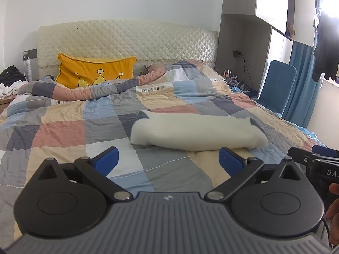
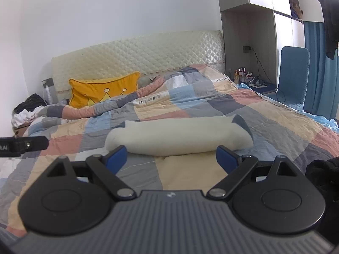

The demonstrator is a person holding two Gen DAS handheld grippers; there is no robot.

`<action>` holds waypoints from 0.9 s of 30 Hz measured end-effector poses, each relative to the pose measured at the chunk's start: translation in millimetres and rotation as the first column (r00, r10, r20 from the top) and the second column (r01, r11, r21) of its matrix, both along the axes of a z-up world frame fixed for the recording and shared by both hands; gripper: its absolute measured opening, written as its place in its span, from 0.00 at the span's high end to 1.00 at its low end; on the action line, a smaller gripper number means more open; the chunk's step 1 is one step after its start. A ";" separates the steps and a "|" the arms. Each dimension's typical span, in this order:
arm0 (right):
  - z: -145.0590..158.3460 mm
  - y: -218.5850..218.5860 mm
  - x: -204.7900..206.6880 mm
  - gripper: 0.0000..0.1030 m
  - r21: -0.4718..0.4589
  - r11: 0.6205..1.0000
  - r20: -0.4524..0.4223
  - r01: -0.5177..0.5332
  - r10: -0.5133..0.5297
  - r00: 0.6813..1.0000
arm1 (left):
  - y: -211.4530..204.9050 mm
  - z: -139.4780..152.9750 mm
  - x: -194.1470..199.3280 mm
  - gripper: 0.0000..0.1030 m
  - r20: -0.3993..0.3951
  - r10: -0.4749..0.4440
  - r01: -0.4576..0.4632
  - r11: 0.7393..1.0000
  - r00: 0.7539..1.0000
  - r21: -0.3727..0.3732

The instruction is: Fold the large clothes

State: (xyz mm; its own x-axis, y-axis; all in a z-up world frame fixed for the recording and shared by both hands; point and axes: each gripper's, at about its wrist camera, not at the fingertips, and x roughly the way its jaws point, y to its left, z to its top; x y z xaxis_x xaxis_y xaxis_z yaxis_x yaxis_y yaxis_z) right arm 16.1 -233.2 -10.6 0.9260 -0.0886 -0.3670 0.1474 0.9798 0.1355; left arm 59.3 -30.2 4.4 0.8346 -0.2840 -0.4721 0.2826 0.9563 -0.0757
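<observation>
A cream fleece garment [image 1: 197, 132] lies folded into a long bundle across the checked quilt [image 1: 63, 131], with a dark lining showing at both ends. My left gripper [image 1: 168, 160] hovers just short of it, open, nothing between its blue pads. In the right wrist view the same bundle [image 2: 178, 137] lies straight ahead, and my right gripper [image 2: 171, 158] stands open in front of it, holding nothing. Each gripper's black tip pokes into the other's view at the side edge.
A yellow crown cushion [image 1: 95, 73] leans on the quilted headboard [image 1: 127, 40]. Loose clothes [image 1: 10, 82] are heaped at the far left. A blue chair [image 1: 277, 86], a cluttered bedside shelf [image 2: 243, 74] and blue curtains stand to the right. A dark garment [image 2: 322, 180] lies near right.
</observation>
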 end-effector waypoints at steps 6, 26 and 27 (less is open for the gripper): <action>0.1 2.0 -0.6 0.10 -0.001 1.000 0.001 -0.003 0.003 1.000 | 0.2 0.1 -0.4 0.01 0.000 0.001 -0.001 1.000 1.000 0.001; 0.8 6.9 -8.2 0.10 -0.003 1.000 0.012 0.008 -0.008 1.000 | 1.0 2.5 -5.2 0.00 0.005 -0.011 0.011 1.000 1.000 -0.015; 0.7 6.8 -8.1 0.10 0.001 1.000 0.010 0.007 -0.007 1.000 | 2.2 2.5 -5.6 0.00 0.005 -0.010 0.010 1.000 1.000 -0.017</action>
